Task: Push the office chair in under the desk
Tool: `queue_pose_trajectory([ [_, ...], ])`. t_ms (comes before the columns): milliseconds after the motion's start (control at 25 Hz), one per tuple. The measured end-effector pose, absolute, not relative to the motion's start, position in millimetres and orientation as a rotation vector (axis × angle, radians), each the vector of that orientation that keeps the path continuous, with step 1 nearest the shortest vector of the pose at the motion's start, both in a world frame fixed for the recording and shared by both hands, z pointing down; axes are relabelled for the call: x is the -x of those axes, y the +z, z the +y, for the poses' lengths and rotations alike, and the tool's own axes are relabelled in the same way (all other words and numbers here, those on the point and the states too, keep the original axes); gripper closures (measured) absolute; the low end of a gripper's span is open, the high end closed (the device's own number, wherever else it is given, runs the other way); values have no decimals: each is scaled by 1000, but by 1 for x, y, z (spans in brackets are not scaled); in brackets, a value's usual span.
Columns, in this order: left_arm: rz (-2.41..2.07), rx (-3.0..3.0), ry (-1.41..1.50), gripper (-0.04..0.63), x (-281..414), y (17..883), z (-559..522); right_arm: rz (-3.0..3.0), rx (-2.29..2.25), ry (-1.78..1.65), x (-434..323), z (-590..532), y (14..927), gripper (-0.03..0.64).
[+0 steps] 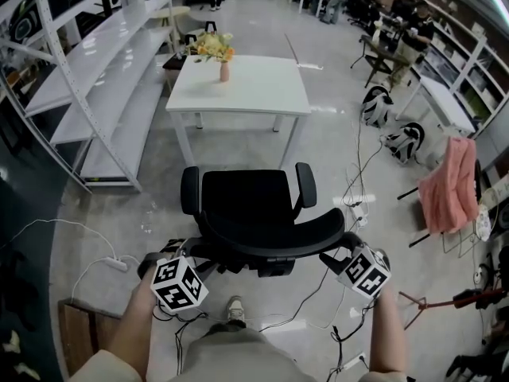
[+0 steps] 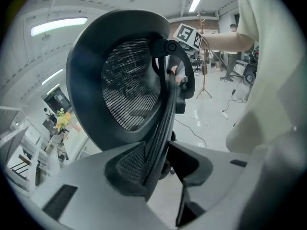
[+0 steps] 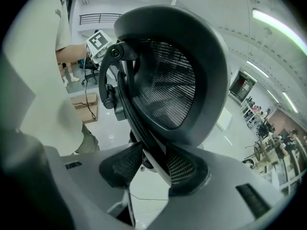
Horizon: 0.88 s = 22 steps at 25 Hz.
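Note:
A black mesh-back office chair [image 1: 250,205] stands on the floor with its seat facing a white desk [image 1: 266,94], a short gap between them. I am behind its backrest [image 1: 274,241]. My left gripper [image 1: 189,255] is at the backrest's left end; in the left gripper view the rim [image 2: 163,123] runs between the pads and my left gripper [image 2: 160,169] is shut on it. My right gripper [image 1: 332,258] is at the right end; in the right gripper view the backrest frame [image 3: 144,128] is pinched by my right gripper [image 3: 153,169].
A vase of yellow flowers [image 1: 223,54] stands on the desk's far left. White shelving [image 1: 103,62] runs along the left. Cables and a power strip [image 1: 115,263] lie on the floor near the chair. A pink cloth [image 1: 449,185] hangs on a rack at right.

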<state>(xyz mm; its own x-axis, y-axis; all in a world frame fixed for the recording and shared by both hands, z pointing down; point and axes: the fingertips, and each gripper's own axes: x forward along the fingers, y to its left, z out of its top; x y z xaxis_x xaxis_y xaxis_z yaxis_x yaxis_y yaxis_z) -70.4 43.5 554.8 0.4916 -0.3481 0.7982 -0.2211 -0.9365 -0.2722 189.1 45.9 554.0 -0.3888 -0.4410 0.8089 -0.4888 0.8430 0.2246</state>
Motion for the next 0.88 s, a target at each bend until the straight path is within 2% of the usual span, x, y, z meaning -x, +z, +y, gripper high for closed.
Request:
queue_pose_trajectory([
  [880,518,2586,-1357,408,99,556,-59,-2077,-731,144,-160,-48,551,460],
])
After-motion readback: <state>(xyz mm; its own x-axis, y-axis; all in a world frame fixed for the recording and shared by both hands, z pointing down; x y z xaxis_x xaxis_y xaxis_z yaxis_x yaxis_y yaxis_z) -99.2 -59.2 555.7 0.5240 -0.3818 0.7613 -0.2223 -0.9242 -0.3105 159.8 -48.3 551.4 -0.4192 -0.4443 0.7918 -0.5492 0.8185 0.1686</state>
